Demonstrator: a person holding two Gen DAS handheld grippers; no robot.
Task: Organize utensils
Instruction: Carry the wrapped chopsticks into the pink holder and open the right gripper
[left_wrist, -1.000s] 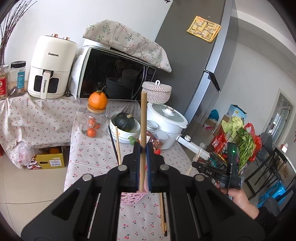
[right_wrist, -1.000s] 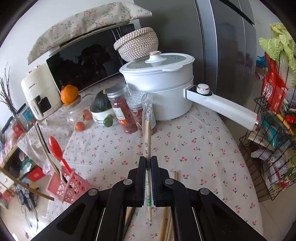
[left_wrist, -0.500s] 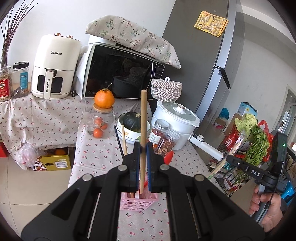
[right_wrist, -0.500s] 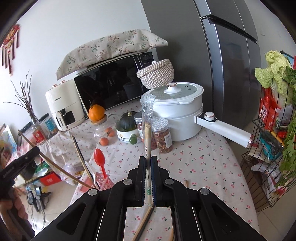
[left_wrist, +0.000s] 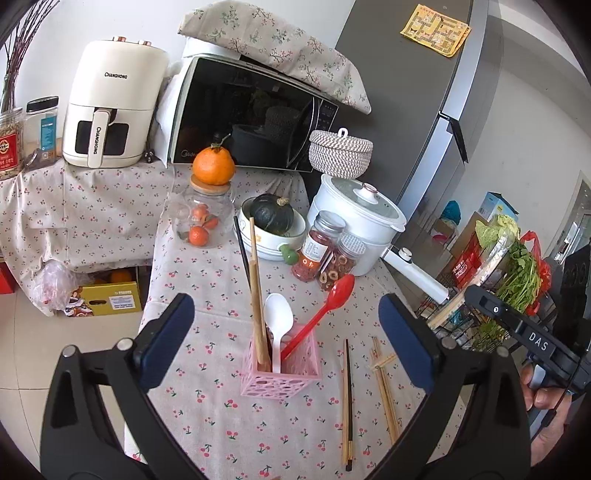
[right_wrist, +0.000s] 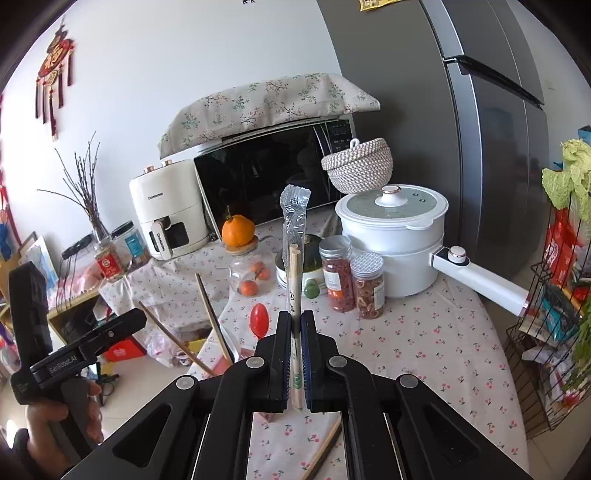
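Your table (left_wrist: 207, 417), in its cherry-print cloth, carries everything here; take the pink holder (left_wrist: 280, 371) near its front as your landmark. Behind the holder stands the white pot (left_wrist: 360, 218), with two spice jars (left_wrist: 334, 254) between them. Your left gripper (left_wrist: 284, 336) hangs above the holder with its jaws spread wide and nothing between them. Your right gripper (right_wrist: 295, 354), right of the holder, is clamped on a pair of wrapped chopsticks (right_wrist: 294, 273) pointing upward. Standing in the holder are wooden chopsticks (left_wrist: 256, 295), a white spoon (left_wrist: 278, 321) and a red spoon (left_wrist: 325, 306) leaning right. Just right of the holder, loose chopsticks (left_wrist: 384, 384) lie flat on the cloth.
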